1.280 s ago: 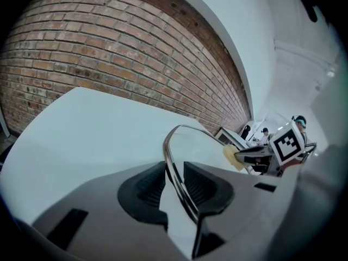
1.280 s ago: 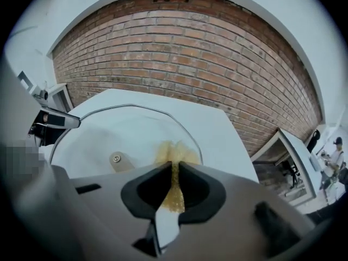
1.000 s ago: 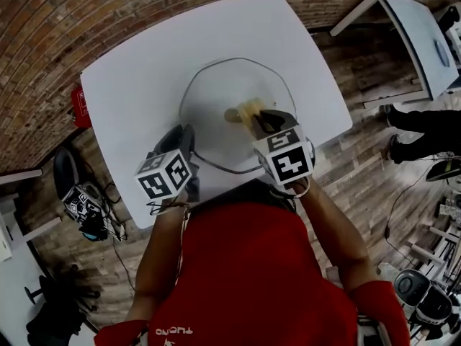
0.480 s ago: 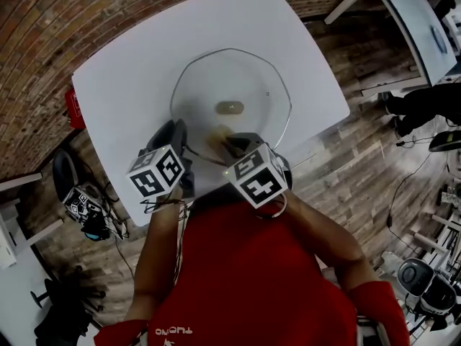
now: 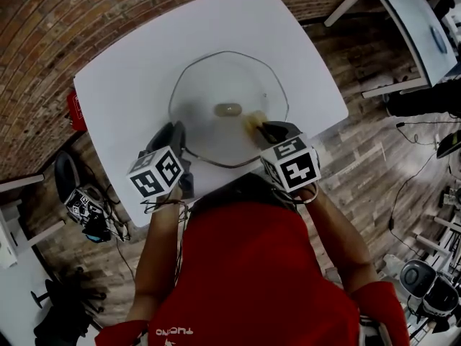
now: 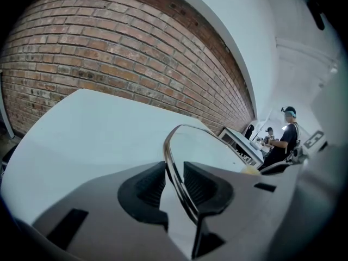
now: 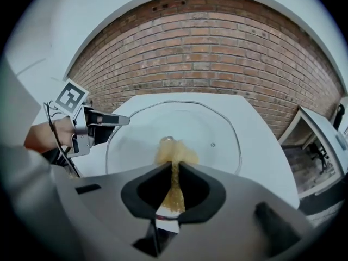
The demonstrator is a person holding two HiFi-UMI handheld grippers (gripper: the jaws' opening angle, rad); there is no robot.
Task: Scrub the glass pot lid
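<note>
Glass pot lid (image 5: 216, 85) lies on the white table (image 5: 130, 85), near the middle. It is see-through, with a small knob (image 5: 228, 109) on top and a thin metal rim (image 6: 173, 162) all the way round.

The left gripper (image 5: 180, 139) is at the near left edge of the lid. In the left gripper view its two jaws are squeezed on the rim, one jaw on each side, so the edge of the lid is pinched between them.

The right gripper (image 5: 263, 127) is over the right part of the lid. Its jaws are almost together and they pinch a yellow sponge (image 7: 175, 154) squashed thin between them. The fluffy end of the sponge sticks out in front and sits on the glass, just to the right of the knob.

A brick wall (image 7: 206, 53) stands behind the table. The floor (image 5: 360, 179) is wood. The person holding the grippers wears a red shirt (image 5: 245, 265). Another white table (image 5: 410, 27) stands far off to the right.
</note>
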